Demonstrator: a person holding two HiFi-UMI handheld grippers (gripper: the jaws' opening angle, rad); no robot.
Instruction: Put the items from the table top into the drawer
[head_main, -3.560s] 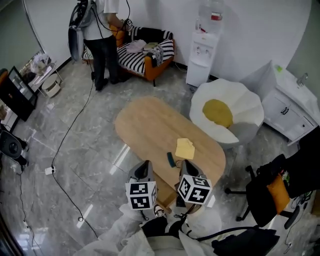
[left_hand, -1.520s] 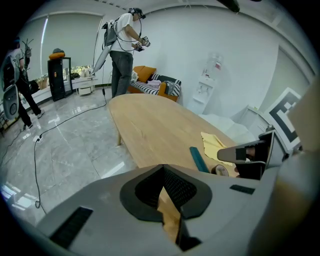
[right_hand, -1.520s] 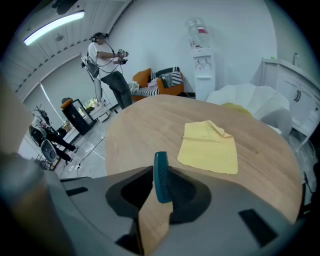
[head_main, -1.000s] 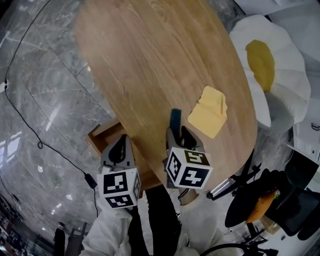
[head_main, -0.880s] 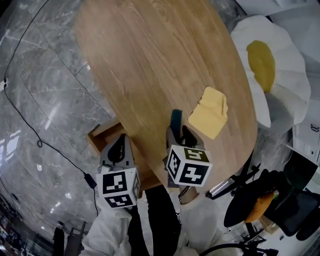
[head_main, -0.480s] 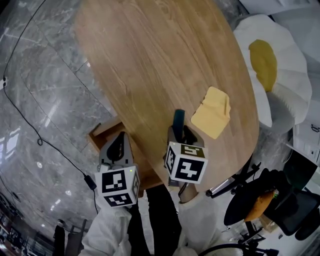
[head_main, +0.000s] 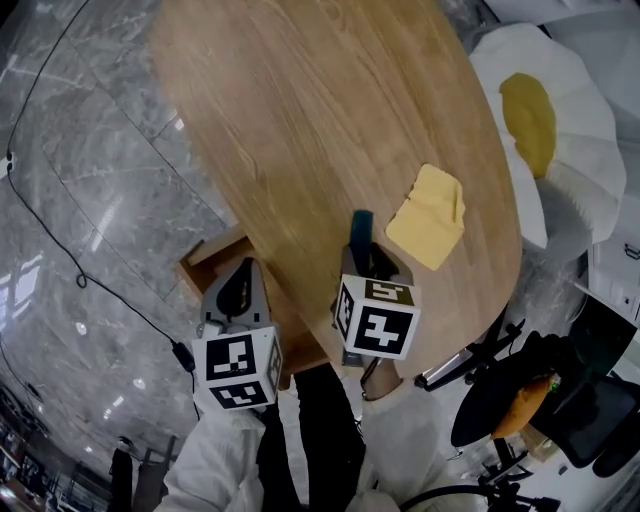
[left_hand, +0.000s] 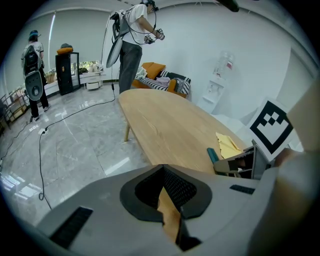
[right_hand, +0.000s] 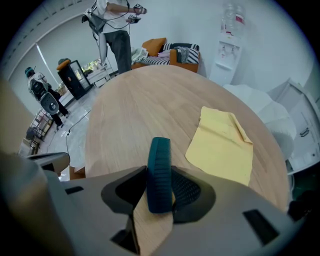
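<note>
A teal comb stands on edge on the oval wooden table, near its front edge. My right gripper points steeply down over it, and its jaws are closing. In the right gripper view the comb sits between the pads of that gripper, touched on both sides. A yellow cloth lies flat just right of the comb. My left gripper hangs shut and empty above the open wooden drawer below the table's edge. In the left gripper view only a thin sliver shows between its jaws.
A white and yellow egg-shaped seat stands to the right of the table. A black chair is at the lower right. A cable runs over the marble floor on the left. People stand far off across the room.
My right gripper has tipped slightly over the comb, which stays between its jaws. The left gripper, the cloth and the drawer are where they were.
</note>
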